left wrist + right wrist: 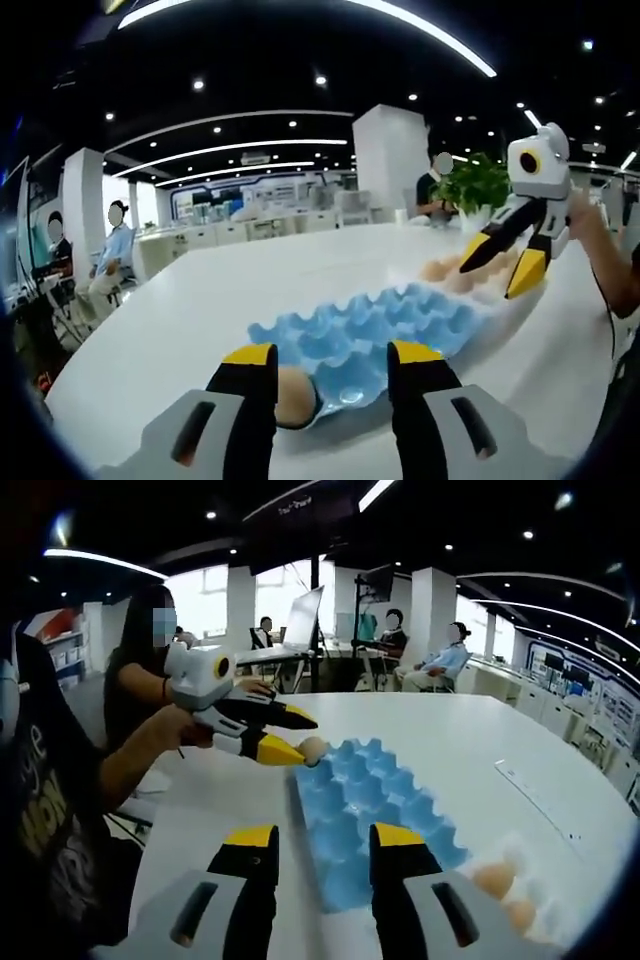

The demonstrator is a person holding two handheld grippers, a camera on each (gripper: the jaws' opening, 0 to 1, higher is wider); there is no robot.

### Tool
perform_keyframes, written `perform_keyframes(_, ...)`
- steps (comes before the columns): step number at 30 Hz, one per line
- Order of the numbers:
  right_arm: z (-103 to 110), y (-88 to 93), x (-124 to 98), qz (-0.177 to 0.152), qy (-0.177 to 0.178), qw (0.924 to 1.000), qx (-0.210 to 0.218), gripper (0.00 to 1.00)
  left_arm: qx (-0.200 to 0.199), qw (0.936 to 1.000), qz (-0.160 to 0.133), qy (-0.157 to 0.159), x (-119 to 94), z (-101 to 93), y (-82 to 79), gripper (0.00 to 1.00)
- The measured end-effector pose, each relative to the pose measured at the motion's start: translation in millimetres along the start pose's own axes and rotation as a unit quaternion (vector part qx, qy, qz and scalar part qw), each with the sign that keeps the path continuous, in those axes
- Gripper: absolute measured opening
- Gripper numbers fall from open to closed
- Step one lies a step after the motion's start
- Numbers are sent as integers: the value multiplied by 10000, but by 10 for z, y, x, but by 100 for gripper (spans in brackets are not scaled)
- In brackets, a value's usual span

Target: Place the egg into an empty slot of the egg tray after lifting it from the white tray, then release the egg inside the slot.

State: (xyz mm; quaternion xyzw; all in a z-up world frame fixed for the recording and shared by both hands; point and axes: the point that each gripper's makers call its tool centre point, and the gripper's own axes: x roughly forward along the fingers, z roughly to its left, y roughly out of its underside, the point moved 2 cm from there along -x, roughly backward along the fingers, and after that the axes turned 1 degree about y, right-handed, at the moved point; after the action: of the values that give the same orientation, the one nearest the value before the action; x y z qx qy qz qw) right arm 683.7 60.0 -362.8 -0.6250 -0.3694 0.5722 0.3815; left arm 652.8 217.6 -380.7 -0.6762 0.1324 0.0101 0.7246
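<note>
A blue egg tray lies on the white table. One egg rests in its corner slot. My left gripper is open around that egg, which sits against one jaw with a gap to the other. My right gripper is open and empty; it hovers over several eggs on the white tray past the blue tray's other end. The blue tray's other slots that I can see hold no eggs.
The large white table stretches out around both trays. A person's arm holds the left gripper at the table edge. A potted plant stands beyond the trays, and people sit at desks in the background.
</note>
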Motion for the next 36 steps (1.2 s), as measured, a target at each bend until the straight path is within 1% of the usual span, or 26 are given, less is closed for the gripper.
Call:
perform_keyframes(11,-88,156,-177,74,199,9998,63,37,99,9998,-28,155,8,-159,-63,45)
perform_keyframes(13,-111,181,-214,89,231,9997,83,37,155,9997,-27,180,18,-193,-66,47)
perform_keyframes(14,-117,191,-228,92,248,9996,86,37,200,9996,-11,177,23,-206,-64,50)
perform_keyframes(16,-126,235,-270,123,284,9995,92,37,261,9994,55,200,32,-234,-53,51)
perform_keyframes(18,-172,277,-305,167,325,9993,110,37,277,9992,67,274,38,-270,-52,51)
perform_keyframes(22,-363,342,-366,237,418,9987,144,38,302,9988,110,375,55,-337,-40,52)
perform_keyframes(23,-324,373,-403,257,444,9986,147,38,302,9988,109,379,57,-343,-40,52)
perform_keyframes(26,-300,413,-478,210,520,9981,249,38,280,9985,140,443,69,-355,-24,52)
perform_keyframes(30,-285,485,-566,231,631,9973,308,37,315,9985,165,422,66,-357,-15,53)
perform_keyframes(36,-284,581,-627,342,739,9962,310,37,326,9983,181,444,73,-372,-9,53)
